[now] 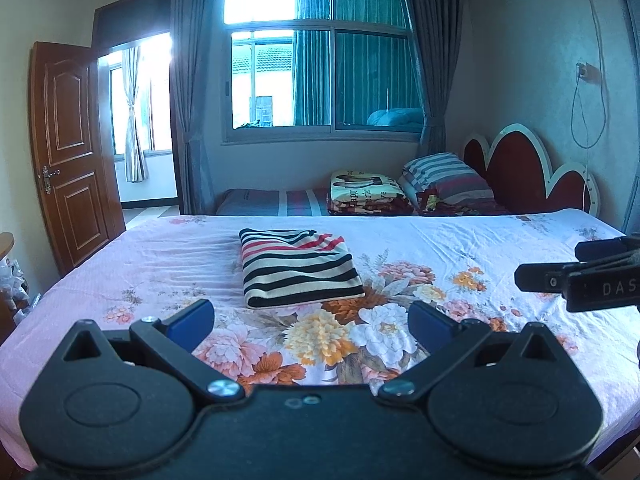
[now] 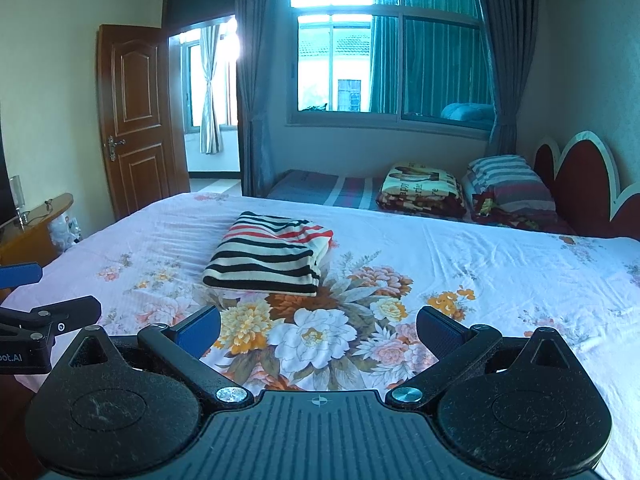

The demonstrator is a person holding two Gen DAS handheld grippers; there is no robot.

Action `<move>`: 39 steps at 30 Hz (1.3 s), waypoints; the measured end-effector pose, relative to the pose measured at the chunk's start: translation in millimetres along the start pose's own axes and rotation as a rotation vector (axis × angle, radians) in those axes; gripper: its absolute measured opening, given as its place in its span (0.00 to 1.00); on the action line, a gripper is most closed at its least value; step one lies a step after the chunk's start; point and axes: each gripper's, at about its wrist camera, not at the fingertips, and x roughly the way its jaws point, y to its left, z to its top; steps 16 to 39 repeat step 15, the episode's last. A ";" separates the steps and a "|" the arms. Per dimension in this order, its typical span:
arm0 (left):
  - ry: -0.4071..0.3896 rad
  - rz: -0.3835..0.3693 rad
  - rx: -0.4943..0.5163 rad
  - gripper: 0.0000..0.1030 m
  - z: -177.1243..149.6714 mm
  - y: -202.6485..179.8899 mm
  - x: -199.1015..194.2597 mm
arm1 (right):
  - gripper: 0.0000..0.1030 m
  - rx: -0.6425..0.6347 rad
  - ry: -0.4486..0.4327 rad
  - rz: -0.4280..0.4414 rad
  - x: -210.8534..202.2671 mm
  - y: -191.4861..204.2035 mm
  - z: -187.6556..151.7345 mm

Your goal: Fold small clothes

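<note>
A striped garment, cream with black and red bands, lies folded into a neat rectangle on the floral bedsheet. From the right wrist view the same striped garment sits a little left of centre. My left gripper hovers open in front of it, nothing between its blue pads. My right gripper is open too, held back from the cloth over the flower print. Each gripper shows at the edge of the other's view, the right gripper and the left gripper.
A second bed beyond carries a folded blanket and striped pillows against a red headboard. A wooden door stands open at the left. A wooden side table sits by the bed's left edge.
</note>
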 end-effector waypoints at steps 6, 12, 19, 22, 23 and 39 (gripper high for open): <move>0.008 0.007 -0.045 0.98 0.6 6.4 0.2 | 1.00 -0.009 -0.003 0.006 -2.0 -0.6 2.0; 0.000 0.017 -0.054 0.98 4.3 8.6 -0.9 | 1.00 -0.011 -0.006 0.014 -1.1 -0.1 2.5; -0.001 0.014 -0.054 0.99 4.3 7.1 -0.6 | 1.00 -0.013 -0.007 0.025 0.2 1.5 2.9; -0.001 0.014 -0.054 0.99 4.3 7.1 -0.6 | 1.00 -0.013 -0.007 0.025 0.2 1.5 2.9; -0.001 0.014 -0.054 0.99 4.3 7.1 -0.6 | 1.00 -0.013 -0.007 0.025 0.2 1.5 2.9; -0.001 0.014 -0.054 0.99 4.3 7.1 -0.6 | 1.00 -0.013 -0.007 0.025 0.2 1.5 2.9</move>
